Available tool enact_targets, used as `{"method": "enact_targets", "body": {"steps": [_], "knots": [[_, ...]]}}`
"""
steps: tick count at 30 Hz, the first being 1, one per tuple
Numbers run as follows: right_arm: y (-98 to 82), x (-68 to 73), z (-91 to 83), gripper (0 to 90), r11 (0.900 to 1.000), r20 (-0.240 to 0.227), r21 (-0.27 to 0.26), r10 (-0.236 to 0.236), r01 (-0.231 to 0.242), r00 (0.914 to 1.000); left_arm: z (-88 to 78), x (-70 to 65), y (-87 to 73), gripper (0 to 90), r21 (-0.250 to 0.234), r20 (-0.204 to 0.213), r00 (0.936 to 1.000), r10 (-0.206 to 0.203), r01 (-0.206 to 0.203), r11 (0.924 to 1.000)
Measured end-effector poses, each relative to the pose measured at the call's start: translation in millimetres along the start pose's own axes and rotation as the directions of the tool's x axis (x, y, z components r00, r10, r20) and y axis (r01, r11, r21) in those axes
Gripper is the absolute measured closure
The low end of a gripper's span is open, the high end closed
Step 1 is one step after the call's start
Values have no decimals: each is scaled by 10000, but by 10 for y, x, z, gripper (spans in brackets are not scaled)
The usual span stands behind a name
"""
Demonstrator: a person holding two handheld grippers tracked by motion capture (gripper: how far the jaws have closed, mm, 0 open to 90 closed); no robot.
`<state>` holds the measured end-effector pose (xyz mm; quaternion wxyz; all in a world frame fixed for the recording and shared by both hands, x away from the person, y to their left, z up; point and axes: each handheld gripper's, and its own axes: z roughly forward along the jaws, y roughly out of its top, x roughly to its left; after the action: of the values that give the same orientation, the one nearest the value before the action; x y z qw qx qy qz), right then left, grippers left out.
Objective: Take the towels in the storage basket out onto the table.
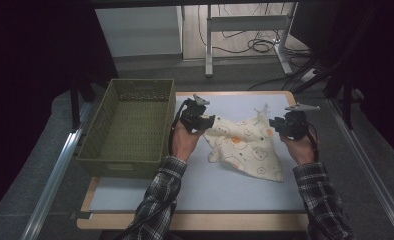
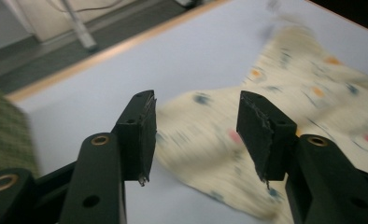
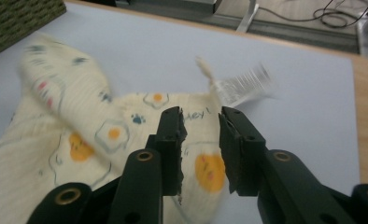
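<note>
While the cloth [image 1: 247, 147] lay rumpled at the middle right of the high view, on the pale mat [image 1: 195, 190] between the 2 hands, its long axis ran from the upper left corner near the left gripper [image 1: 208, 121] down to the lower right tip. Its other upper corner, with a white tag [image 1: 262, 109], sat just beside the right gripper [image 1: 274, 122]. Each gripper was thus near 1 upper corner, so neither hand looked clearly nearer; as I judged it, the next move would turn on those 2 corners lying just ahead of the jaws.

In the left gripper view the left gripper [image 2: 197, 135] stood spread, its jaws apart with the cloth [image 2: 285, 93] lying beyond and below them, not pinched. In the right gripper view the right gripper [image 3: 201, 149] stood partly spread above the cloth [image 3: 102, 135], with a gap on both sides and no fabric pressed between the pads. A green basket [image 1: 130, 125] stood at the left of the high view, beside the left hand.

Motion blur smeared the cloth's print and the tag [image 3: 240, 86] in both gripper views. From above, the jaw tips were too dark to make out, and I could not tell whether they touched the cloth.
</note>
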<state>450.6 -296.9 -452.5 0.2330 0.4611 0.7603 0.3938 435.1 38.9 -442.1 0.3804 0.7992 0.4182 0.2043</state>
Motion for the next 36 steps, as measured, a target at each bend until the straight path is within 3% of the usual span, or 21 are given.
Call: {"method": "enact_targets", "body": {"steps": [3, 5, 8, 17, 27, 32, 36], "knots": [[-224, -22, -40, 617, 9996, -427, 220, 205, -196, 9989, 43, -112, -206, 454, 313, 452, 9989, 157, -171, 9994], [-281, -14, -57, 602, 9994, -528, 260, 237, -224, 9983, 76, -175, -344, 456, 482, 704, 9973, 206, -241, 9985], [-438, 6, -109, 576, 9991, -724, 388, 214, -187, 9971, 113, -234, -528, 487, 612, 1136, 9935, 85, -156, 9980], [-812, 73, -388, 598, 9981, -1282, 603, 156, -79, 9916, 117, -324, -889, 530, 694, 1651, 9863, 54, -170, 9974], [-1173, 171, -721, 688, 9968, -1514, 791, 216, -97, 9882, 70, -304, -1086, 607, 490, 1941, 9809, 156, -256, 9985], [-1242, 237, -757, 677, 9967, -1711, 799, 305, -170, 9848, 104, -306, -1087, 588, 467, 1856, 9823, 268, -361, 9983], [-1341, 330, -702, 642, 9941, -1475, 1052, -90, 248, 9890, 155, -314, -1081, 588, 571, 1802, 9834, 233, -341, 9978]]}}
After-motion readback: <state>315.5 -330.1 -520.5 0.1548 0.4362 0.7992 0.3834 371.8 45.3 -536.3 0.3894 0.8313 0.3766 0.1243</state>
